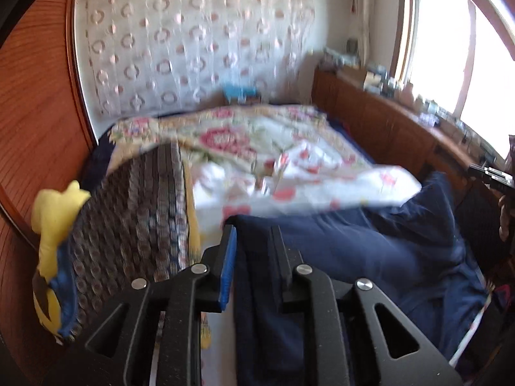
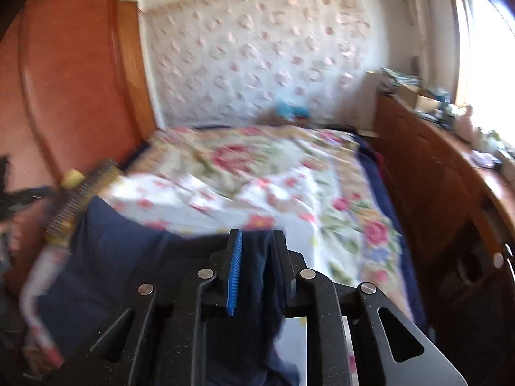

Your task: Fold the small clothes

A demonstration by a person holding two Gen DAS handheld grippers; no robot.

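Observation:
A navy blue garment [image 1: 370, 244] hangs stretched between both grippers above a bed. My left gripper [image 1: 252, 228] is shut on one edge of it; the cloth runs down between the jaws and spreads to the right. My right gripper [image 2: 256, 234] is shut on another edge of the same garment [image 2: 128, 257], which spreads to the left and hangs below the fingers. Both views are motion-blurred.
A floral quilt [image 2: 257, 173] covers the bed. A patterned pillow [image 1: 135, 218] and a yellow-and-blue toy [image 1: 54, 225] lie at the left by the wooden headboard [image 1: 35, 128]. A cluttered wooden cabinet [image 2: 434, 173] runs along the right under the window.

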